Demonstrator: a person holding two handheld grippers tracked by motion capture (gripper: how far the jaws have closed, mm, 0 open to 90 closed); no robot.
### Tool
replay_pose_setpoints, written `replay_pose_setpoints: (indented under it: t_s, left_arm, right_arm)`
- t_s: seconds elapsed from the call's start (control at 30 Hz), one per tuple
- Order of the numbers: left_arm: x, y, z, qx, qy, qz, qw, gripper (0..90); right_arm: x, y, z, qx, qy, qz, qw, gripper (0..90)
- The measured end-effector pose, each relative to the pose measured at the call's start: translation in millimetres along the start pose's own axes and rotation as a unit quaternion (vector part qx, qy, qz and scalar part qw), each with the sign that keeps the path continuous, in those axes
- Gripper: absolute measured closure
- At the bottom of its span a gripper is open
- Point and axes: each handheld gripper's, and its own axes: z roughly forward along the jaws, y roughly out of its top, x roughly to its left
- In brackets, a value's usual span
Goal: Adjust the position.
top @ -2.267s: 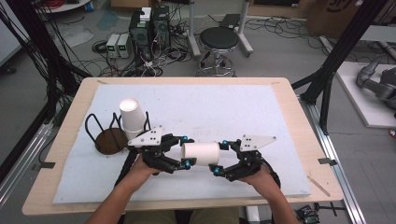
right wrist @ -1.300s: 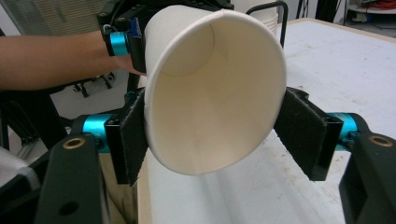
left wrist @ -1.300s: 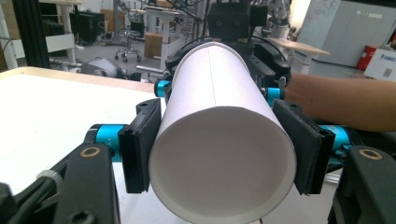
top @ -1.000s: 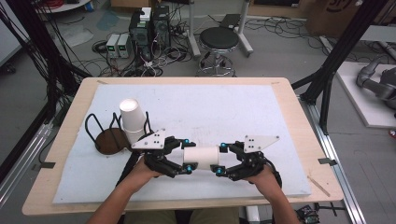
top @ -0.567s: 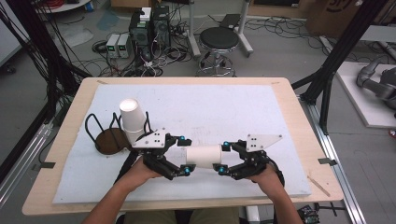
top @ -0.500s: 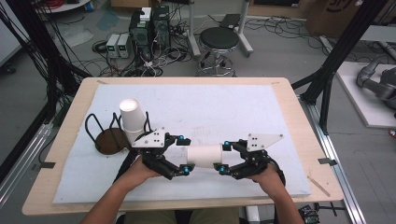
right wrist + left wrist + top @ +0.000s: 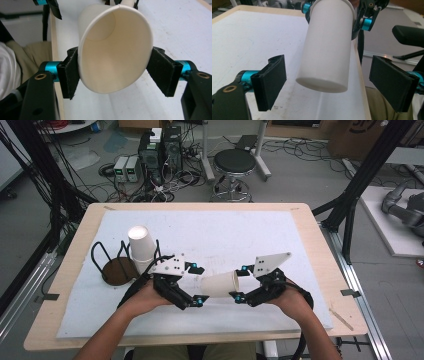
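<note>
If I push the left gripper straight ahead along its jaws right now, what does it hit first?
Most likely the white paper cup: its closed bottom sits between the left gripper's open jaws, touching neither. The right gripper holds its rim end.

The high view looks down over the table (image 7: 310,250); both gripper views (close, facing each other) share the paper cup (image 7: 328,47).

A wooden table (image 7: 310,227) with a pale rim stands in front of the person, and a white sheet (image 7: 225,232) covers most of its top, leaving bare wood along every edge. On the sheet, at the table's left, sits a black wire rack (image 7: 117,262) with a round brown base. An upturned white cup (image 7: 141,247) stands just beside that base, among the wire loops. Whether it rests on the rack or on the sheet I cannot tell
</note>
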Motion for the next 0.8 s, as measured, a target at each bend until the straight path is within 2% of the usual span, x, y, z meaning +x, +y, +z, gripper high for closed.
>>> replay_pose_setpoints:
  t_s: [0.17,0.23,0.4,0.63,0.8]
  left_arm:
    - [1.1,3.8,6.3,0.038,-0.005,0.006,0.9993,15.0]
    - [1.3,5.2,8.9,0.054,-0.006,0.012,0.9985,16.0]
    - [1.8,6.5,16.6,0.084,-0.013,0.016,0.9962,18.8]
    - [2.1,2.2,25.7,0.119,-0.029,0.01,0.9924,21.6]
    - [2.1,0.1,30.5,0.134,-0.036,0.01,0.9903,25.9]
  right_arm:
    - [1.9,16.5,4.3,0.05,-0.008,-0.027,0.9984,30.7]
    - [2.8,21.4,6.0,0.062,-0.008,-0.037,0.9974,30.6]
    - [7.3,32.9,12.3,0.104,-0.011,-0.063,0.9925,30.4]
    - [12.3,39.3,21.9,0.135,-0.005,-0.076,0.9879,29.9]
    - [14.8,42.4,26.7,0.149,0.0,-0.083,0.9854,29.9]
